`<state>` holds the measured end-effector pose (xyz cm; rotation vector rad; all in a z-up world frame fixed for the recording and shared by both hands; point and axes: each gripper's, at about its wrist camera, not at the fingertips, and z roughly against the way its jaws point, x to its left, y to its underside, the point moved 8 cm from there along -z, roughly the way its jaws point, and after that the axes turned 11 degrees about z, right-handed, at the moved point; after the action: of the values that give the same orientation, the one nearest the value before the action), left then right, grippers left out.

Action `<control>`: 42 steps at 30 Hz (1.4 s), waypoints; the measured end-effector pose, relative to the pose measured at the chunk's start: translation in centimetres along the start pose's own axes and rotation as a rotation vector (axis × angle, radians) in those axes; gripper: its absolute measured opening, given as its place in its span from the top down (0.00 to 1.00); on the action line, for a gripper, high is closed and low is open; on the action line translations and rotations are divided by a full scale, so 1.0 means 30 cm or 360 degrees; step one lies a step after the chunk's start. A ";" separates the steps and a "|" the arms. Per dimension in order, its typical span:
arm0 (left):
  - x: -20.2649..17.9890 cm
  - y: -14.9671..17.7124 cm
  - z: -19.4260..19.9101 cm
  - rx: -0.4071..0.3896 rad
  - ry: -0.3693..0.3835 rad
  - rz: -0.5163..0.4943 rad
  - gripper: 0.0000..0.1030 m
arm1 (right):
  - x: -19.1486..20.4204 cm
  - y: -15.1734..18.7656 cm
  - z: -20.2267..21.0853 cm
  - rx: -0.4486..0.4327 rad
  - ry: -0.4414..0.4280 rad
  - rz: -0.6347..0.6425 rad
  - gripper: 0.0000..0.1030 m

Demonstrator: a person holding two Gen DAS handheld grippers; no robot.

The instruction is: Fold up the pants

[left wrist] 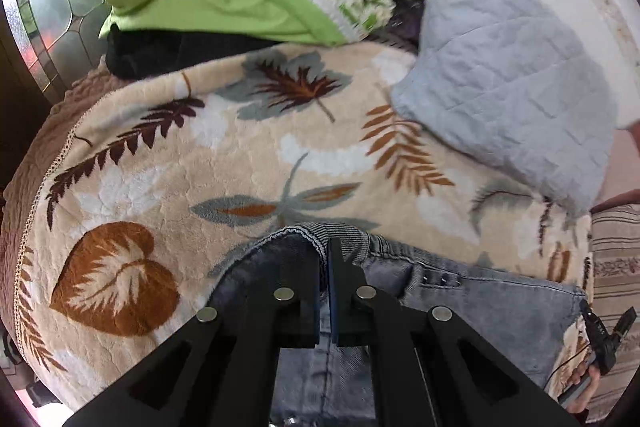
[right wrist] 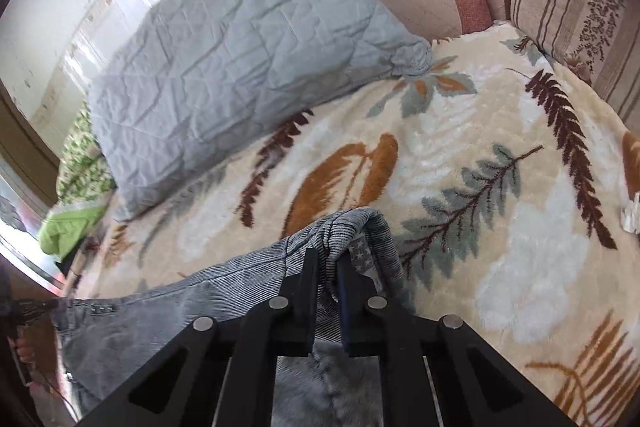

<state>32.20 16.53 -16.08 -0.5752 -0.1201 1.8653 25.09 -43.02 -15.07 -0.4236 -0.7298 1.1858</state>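
Leaf-print blanket (left wrist: 248, 155) covers the bed, grey pillow (right wrist: 240, 47) behind. Jeans (left wrist: 480, 303) hang near its front edge — your left gripper (left wrist: 325, 267) and right gripper (right wrist: 327, 263) each clench the waistband. Risk: thin bites — a sudden tug could slip the denim free.

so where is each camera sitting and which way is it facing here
Left wrist: sits on the left claw, looking down along it at the jeans it pinches on the leaf blanket; the other hand shows at right.
Right wrist: sits on the right claw, looking down at the jeans' waistband; a hand shows at left.
Shared: jeans, blanket, grey pillow.
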 end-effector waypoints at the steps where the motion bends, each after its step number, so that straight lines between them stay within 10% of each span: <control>1: -0.012 0.003 0.034 -0.0018 0.0026 -0.0007 0.97 | 0.000 0.001 0.027 -0.0024 -0.0024 -0.0022 0.92; 22: 0.187 0.373 0.460 -0.0129 0.0272 -0.0014 0.97 | -0.079 0.217 0.451 -0.0250 -0.0171 -0.0242 0.96; 31: 0.426 0.602 0.353 0.0077 0.0074 -0.0032 0.93 | -0.155 0.464 0.563 -0.0059 -0.0112 -0.0208 0.96; 38: 0.613 0.657 0.287 0.0170 -0.0251 0.0075 0.90 | -0.246 0.638 0.530 0.0408 -0.0055 -0.0292 0.91; 42: 0.598 0.623 0.357 0.0089 -0.0212 0.0097 0.90 | -0.268 0.613 0.584 0.0294 -0.0068 -0.0329 0.91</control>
<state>6.78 27.97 -19.19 -0.4203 -0.1389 1.9597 -1.35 -45.62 -17.04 -0.1650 -0.6770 1.0583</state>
